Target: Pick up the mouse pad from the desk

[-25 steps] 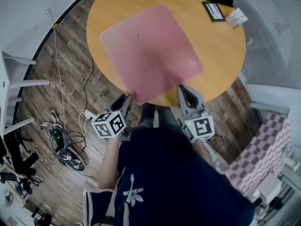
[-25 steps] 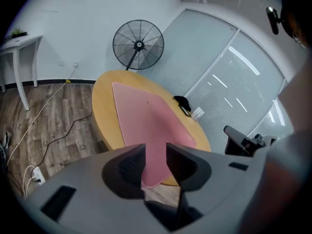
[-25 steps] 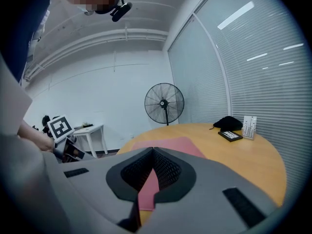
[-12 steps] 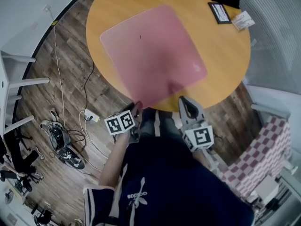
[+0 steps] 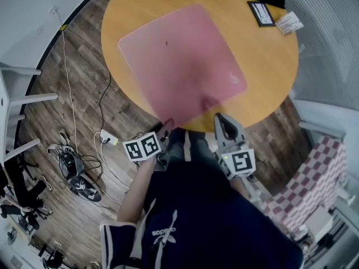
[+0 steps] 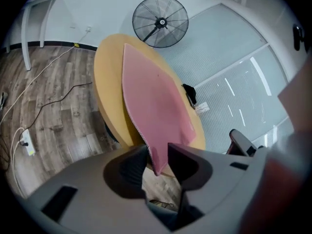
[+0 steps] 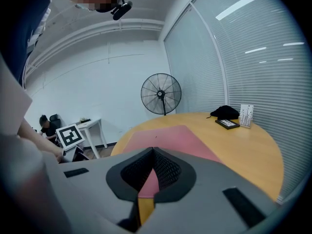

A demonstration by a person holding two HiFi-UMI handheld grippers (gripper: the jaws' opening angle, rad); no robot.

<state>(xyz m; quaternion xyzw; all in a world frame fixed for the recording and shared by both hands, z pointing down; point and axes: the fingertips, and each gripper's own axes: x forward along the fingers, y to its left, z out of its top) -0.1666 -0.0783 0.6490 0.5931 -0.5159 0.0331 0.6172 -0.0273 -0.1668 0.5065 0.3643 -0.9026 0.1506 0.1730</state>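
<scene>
You're at the grasp. The pink mouse pad [image 5: 179, 60] lies flat on the round desk [image 5: 269, 66], its near corner overhanging between your left tongs [image 6: 157, 152]. Their jaws have just been opening and stand released around it. Close on that corner, then lift. Your right tongs [image 7: 152, 152] are clenched and empty. Your shirt [image 5: 213, 217] reads adidas; the pad's white mark is illegible.

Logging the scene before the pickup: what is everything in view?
table: one, yellow wood, round, centre.
mouse pad: one, pink, on table, near corner overhanging the edge.
flat item: one, black, table's far right.
card: one, white, beside flat item.
fan: one, black, beyond table.
power strip: one, white, floor left.
left tool: grey, jaws just been opening, pad corner between them.
right tool: grey, jaws together, empty.
</scene>
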